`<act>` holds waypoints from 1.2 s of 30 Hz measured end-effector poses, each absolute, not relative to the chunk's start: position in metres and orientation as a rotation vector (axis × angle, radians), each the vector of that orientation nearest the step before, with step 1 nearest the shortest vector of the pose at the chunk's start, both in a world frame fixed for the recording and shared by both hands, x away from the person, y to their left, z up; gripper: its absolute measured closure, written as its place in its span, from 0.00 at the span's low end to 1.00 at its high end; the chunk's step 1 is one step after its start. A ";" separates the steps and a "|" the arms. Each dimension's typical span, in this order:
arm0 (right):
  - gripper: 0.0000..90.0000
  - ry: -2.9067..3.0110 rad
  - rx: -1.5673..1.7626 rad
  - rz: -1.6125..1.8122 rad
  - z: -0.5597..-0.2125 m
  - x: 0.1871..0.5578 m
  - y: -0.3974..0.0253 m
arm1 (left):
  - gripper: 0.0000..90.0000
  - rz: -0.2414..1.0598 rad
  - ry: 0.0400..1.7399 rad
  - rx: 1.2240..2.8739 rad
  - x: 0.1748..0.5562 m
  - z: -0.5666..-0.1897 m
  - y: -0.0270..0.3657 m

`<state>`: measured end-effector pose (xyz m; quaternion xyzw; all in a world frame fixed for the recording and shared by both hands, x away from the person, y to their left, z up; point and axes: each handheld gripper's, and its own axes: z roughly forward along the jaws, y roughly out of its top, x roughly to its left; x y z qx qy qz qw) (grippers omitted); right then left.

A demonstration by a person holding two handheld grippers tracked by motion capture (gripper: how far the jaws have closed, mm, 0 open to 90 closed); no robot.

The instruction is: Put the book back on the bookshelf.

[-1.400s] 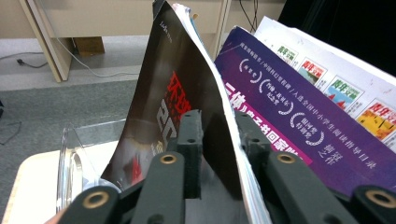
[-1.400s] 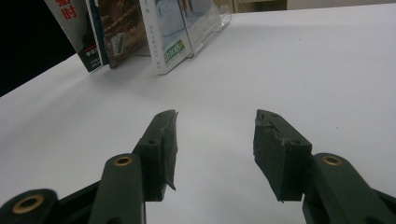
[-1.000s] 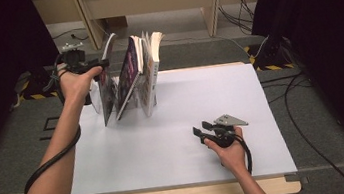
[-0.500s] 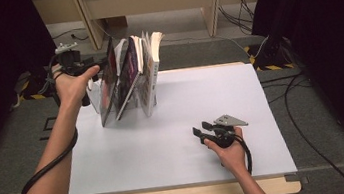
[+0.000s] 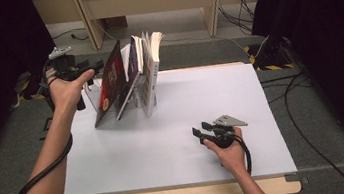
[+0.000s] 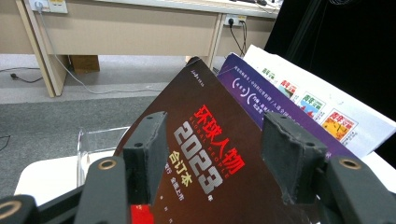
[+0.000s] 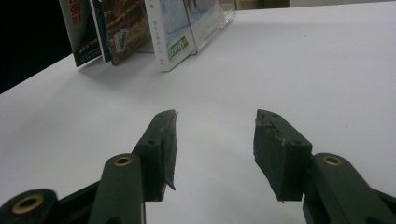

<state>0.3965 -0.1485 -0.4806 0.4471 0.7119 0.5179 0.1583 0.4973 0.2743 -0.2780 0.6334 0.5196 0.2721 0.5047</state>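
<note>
Dark-covered and printed with red and silver characters, a magazine [image 5: 109,83] leans outward from a clear acrylic rack [image 6: 95,140] that stands near the far left corner of the white worktop [image 5: 176,142]. Behind the dark magazine, still in the rack, stand a purple-covered issue [image 6: 261,100], a white one [image 6: 317,105] and a few more volumes, all tilted the same way. The left gripper [image 5: 87,70] hangs just off the rack's left side, level with the dark magazine's upper edge; in the left gripper view its fingers [image 6: 149,149] stand apart, with the cover showing between them, and whether they touch it cannot be told. The right gripper [image 5: 198,133] rests low on the worktop, well apart from the rack and toward the near right, pointing back at the row of spines; its fingers [image 7: 163,140] are spread wide over bare white surface, holding nothing.
</note>
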 end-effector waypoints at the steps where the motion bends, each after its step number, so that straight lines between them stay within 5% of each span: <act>1: 0.55 2.036 1.279 1.481 -0.480 0.396 -0.149 | 0.44 0.660 1.252 1.528 0.496 -0.278 0.275; 36: 0.55 2.026 1.275 1.481 -0.480 0.395 -0.148 | 0.37 0.710 1.192 1.547 0.427 -0.310 0.299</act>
